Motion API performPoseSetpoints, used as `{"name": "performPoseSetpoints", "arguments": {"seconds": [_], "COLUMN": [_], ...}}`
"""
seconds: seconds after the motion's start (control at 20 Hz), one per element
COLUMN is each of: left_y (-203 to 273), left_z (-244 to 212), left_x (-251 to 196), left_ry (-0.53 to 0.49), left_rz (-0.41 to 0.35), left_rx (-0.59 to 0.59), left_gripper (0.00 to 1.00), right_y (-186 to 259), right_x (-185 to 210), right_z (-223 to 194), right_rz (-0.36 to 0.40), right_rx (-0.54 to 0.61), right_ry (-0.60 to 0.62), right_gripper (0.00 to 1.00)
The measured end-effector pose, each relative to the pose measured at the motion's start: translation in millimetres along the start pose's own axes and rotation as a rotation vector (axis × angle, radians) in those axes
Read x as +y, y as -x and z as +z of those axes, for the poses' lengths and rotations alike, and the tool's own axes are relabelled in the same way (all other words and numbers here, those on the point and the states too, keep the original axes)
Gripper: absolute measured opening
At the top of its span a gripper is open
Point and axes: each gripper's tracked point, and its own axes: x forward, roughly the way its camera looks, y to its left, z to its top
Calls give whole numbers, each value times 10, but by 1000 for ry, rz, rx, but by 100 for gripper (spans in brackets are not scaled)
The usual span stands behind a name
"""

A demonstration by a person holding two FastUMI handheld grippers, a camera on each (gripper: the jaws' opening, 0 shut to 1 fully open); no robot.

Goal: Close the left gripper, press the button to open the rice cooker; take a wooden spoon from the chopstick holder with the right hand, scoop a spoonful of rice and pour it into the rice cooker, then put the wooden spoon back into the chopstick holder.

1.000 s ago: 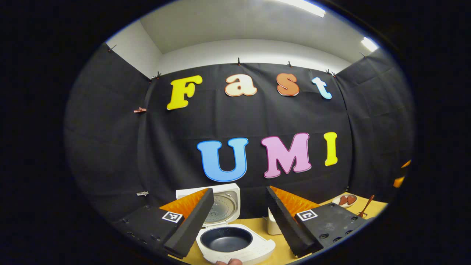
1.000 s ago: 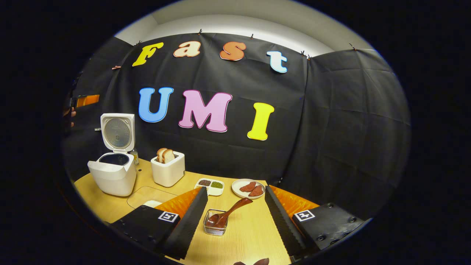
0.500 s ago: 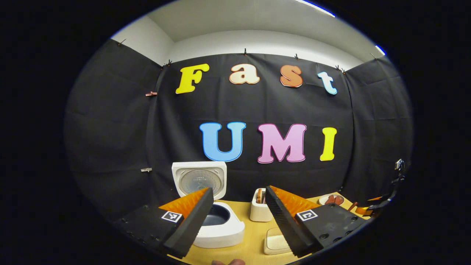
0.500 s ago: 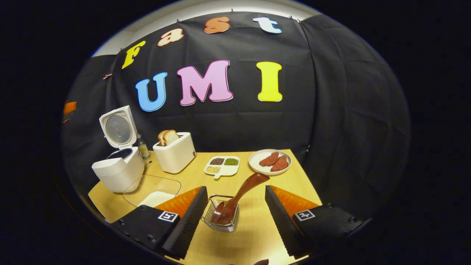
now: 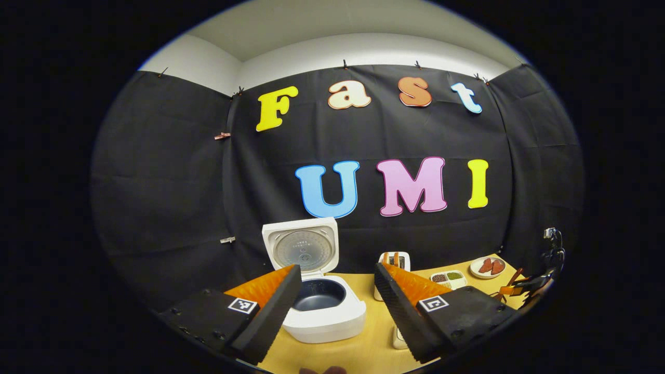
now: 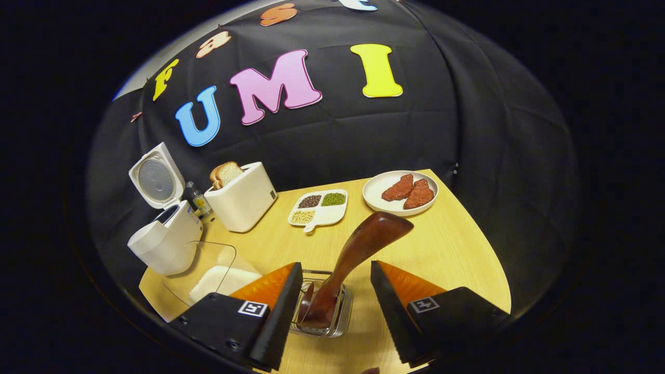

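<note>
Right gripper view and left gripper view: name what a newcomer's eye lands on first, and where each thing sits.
In the right gripper view, the wooden spoon leans out of the wire chopstick holder, right between the open fingers of the right gripper. At the table's far left stands the white rice cooker with its lid up, and the left gripper view looks down into its dark inner pot. Next to it a white toaster holds bread slices.

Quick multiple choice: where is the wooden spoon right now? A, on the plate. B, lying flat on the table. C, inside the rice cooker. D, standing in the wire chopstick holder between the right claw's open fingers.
D: the wooden spoon leans in the chopstick holder, ungripped by the right claw.
</note>
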Motion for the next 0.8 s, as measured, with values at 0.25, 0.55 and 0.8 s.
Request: {"name": "performPoseSetpoints", "arguments": {"seconds": [0.25, 0.55, 0.8], "left_y": [-34, -32, -35], "left_z": [-125, -171, -164], "left_x": [146, 279, 440], "left_ry": [10, -2, 20], "left_rz": [33, 43, 56], "left_rx": [44, 58, 52], "left_gripper": [97, 97, 97], "right_y": [-44, 82, -3], "right_x": [54, 314, 264], "right_z": [-2, -136, -163], "right_rz": [-46, -7, -4], "right_rx": [-18, -6, 22], "right_ry": [18, 26, -31], "right_gripper": [41, 36, 24]}}
